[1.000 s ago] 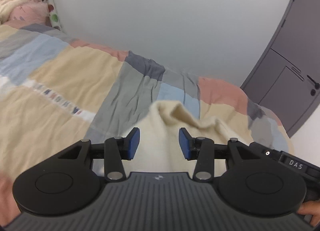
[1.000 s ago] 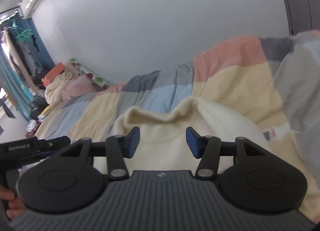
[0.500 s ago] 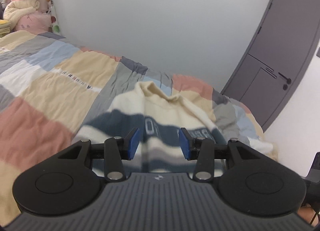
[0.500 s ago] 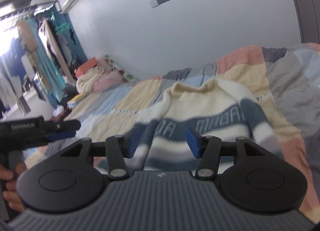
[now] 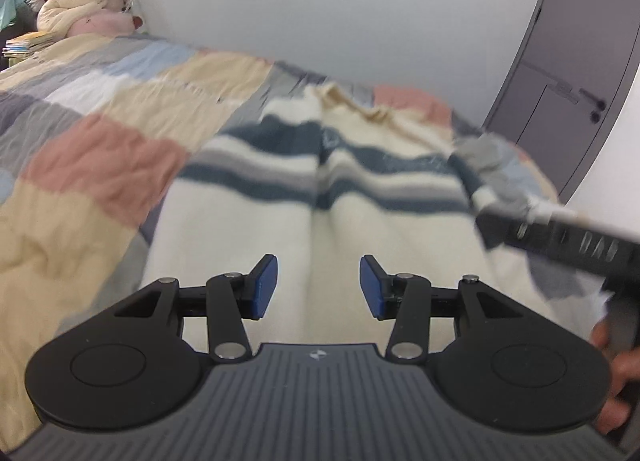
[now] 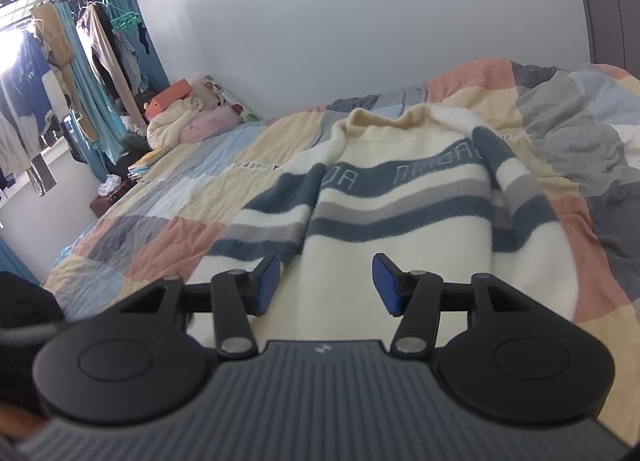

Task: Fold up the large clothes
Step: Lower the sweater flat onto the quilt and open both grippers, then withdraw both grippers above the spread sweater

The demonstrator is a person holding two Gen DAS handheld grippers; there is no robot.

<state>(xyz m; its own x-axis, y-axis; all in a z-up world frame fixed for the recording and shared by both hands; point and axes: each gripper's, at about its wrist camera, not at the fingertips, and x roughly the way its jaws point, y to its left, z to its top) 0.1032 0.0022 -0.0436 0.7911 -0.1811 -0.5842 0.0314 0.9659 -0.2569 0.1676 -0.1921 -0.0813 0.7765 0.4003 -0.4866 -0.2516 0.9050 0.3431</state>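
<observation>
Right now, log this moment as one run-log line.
left hand-held gripper: open, empty | right hand-held gripper: open, empty | striped sweater: front up on patchwork quilt, unfolded | phase: pre-grasp

Lit evenly by soft daylight, blown out at the window [image 6: 12, 49] far left of the sweater [image 6: 404, 197]. Smeared by motion blur across the sweater [image 5: 320, 189] in the left wrist view; sharp in the right. Bowed by fisheye at the edges.

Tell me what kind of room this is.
Most likely a bedroom in a home: a bed under a patchwork quilt with a striped sweater spread on it, clothes hanging on a rail, and a door.
</observation>
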